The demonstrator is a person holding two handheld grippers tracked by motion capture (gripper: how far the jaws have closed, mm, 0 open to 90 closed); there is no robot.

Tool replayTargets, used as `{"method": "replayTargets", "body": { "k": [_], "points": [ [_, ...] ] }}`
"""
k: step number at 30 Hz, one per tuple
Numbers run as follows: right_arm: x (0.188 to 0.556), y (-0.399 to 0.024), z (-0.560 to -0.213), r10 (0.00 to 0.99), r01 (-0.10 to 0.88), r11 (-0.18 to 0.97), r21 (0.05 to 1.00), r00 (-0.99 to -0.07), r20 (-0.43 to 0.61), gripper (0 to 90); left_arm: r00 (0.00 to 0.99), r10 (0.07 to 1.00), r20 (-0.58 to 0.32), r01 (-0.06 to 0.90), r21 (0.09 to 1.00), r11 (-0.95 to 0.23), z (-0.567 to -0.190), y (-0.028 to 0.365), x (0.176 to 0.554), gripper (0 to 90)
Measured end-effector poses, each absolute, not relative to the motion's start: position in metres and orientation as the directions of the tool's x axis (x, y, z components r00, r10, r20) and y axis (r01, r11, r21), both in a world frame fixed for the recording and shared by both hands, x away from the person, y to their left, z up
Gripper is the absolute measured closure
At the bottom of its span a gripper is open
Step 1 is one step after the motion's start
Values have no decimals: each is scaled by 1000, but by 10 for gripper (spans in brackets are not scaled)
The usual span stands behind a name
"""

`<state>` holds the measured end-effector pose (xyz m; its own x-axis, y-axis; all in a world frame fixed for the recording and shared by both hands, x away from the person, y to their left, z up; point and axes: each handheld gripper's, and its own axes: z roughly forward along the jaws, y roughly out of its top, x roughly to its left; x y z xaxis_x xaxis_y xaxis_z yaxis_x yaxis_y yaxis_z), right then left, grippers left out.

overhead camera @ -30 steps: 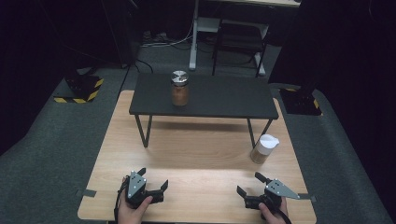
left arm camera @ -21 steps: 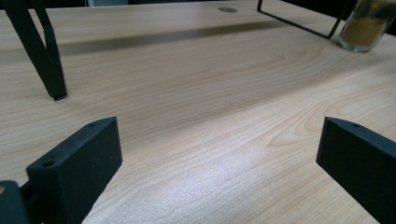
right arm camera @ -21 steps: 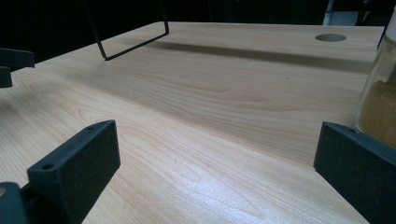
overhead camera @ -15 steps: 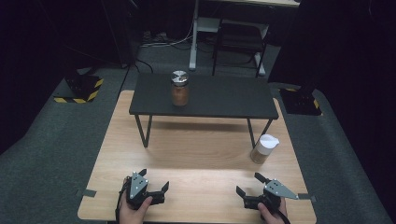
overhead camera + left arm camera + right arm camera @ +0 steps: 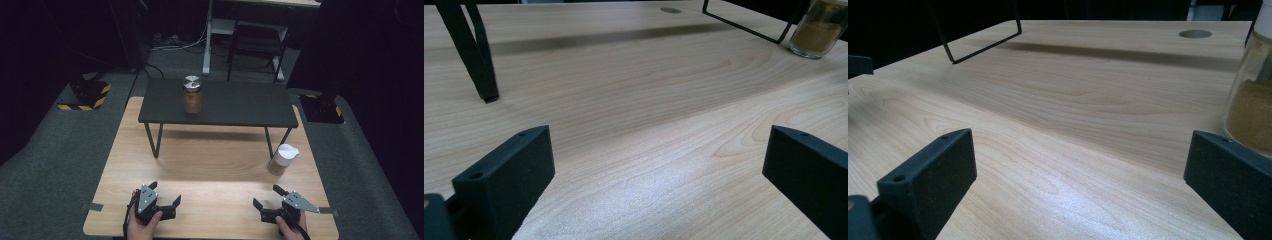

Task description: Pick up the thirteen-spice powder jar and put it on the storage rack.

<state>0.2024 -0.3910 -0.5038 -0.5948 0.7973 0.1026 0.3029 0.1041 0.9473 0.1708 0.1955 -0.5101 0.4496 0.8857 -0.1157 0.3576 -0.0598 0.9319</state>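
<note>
White-lidded glass jar of tan powder (image 5: 282, 160) stands on the pale wooden table (image 5: 210, 165), at about one o'clock from the right gripper (image 5: 271, 201) and near the right leg of a low black shelf (image 5: 220, 102). A silver-lidded jar of brown powder (image 5: 192, 94) sits on the shelf's top, at twelve o'clock from the left gripper (image 5: 165, 194). Both grippers rest low at the near edge, jaws spread wide, holding nothing. Likely next: reach the right gripper forward, level, centring the jar body between the jaws below the lid, then close gently so it stays upright.
</note>
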Motion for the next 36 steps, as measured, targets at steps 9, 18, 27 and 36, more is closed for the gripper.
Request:
{"method": "replayTargets", "body": {
  "k": [9,18,27,36],
  "points": [
    [202,-386,-502,801,296,131,946,-594,75,4,466,875,-132,358,932,-50,-511,200,172,5],
    [196,-387,-505,812,288,102,952,-577,88,4,468,877,-109,356,932,-74,-509,191,176,5],
    [190,-388,-499,838,282,72,957,-538,95,4,484,867,-116,359,930,-75,-509,188,180,5],
    [193,-393,-480,873,255,66,965,-482,68,4,497,857,-134,356,933,-60,-511,194,184,5]
  ]
}}
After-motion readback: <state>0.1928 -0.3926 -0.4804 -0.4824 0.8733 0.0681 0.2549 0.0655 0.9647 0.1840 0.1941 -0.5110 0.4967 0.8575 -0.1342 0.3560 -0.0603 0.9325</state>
